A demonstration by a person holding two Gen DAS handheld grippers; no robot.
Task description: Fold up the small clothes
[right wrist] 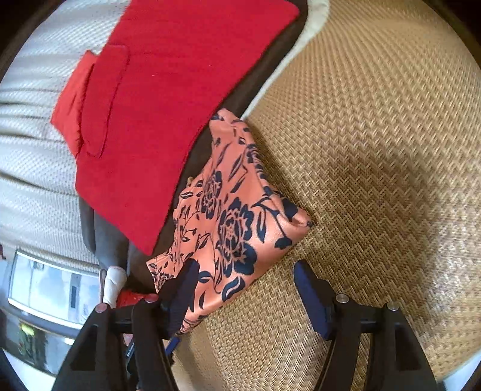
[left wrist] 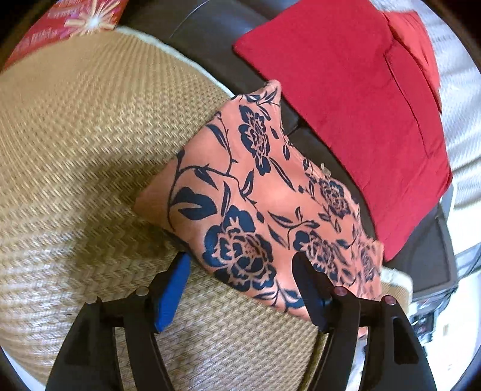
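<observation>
A folded salmon-pink cloth (left wrist: 255, 192) (right wrist: 237, 222) printed with navy flowers lies at the edge of a woven straw mat (left wrist: 75, 150) (right wrist: 375, 150). My left gripper (left wrist: 242, 270) stands open at the cloth's near edge. Its blue-padded left finger is over bare mat and its right finger is over the cloth's corner. My right gripper (right wrist: 245, 278) is open too, at the cloth's other end. Its left finger sits over the fabric and its right finger over the mat. Neither pair of pads presses on the cloth.
A folded red garment (left wrist: 345, 99) (right wrist: 168, 105) lies just beyond the floral cloth on a dark leather-like surface (left wrist: 210, 33). White textured fabric (right wrist: 33, 168) lies behind it. A red printed box (left wrist: 69, 21) sits at the mat's far corner.
</observation>
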